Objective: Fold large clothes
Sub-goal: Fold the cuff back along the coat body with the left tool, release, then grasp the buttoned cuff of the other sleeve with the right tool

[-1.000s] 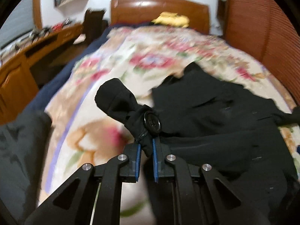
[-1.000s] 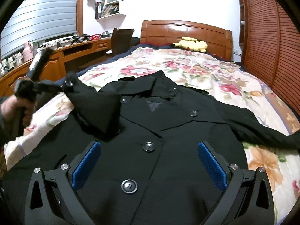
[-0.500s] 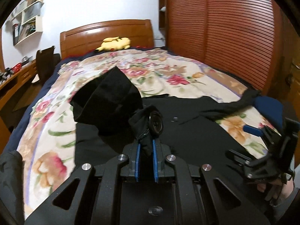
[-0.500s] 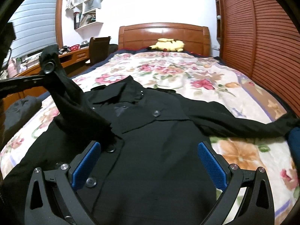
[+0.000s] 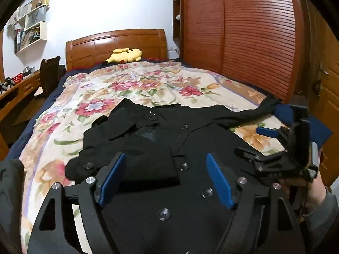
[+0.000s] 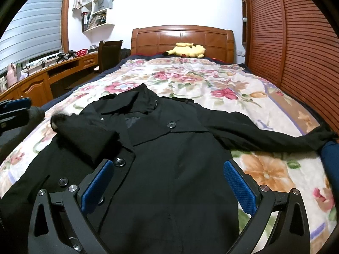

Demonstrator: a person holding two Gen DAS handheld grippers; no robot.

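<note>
A black buttoned coat (image 6: 169,165) lies front up on the floral bedspread, collar toward the headboard; it also shows in the left wrist view (image 5: 190,148). Its left sleeve (image 6: 84,135) is folded in across the chest (image 5: 135,163). Its right sleeve (image 6: 264,133) stretches out to the bed's right edge. My left gripper (image 5: 165,177) is open and empty just above the folded sleeve. My right gripper (image 6: 169,188) is open and empty over the coat's lower front, and shows in the left wrist view (image 5: 281,135) at the right.
The floral bedspread (image 6: 190,78) covers the bed. A yellow plush toy (image 6: 186,50) lies by the wooden headboard (image 6: 182,36). A slatted wardrobe (image 6: 296,42) runs along the right. A desk (image 6: 53,72) and chair (image 6: 110,53) stand left. Dark cloth (image 5: 10,186) lies at the bed's left edge.
My left gripper carried the sleeve cuff across the coat's chest, opened and let it go; the sleeve now lies folded on the coat. My right gripper stayed open over the coat.
</note>
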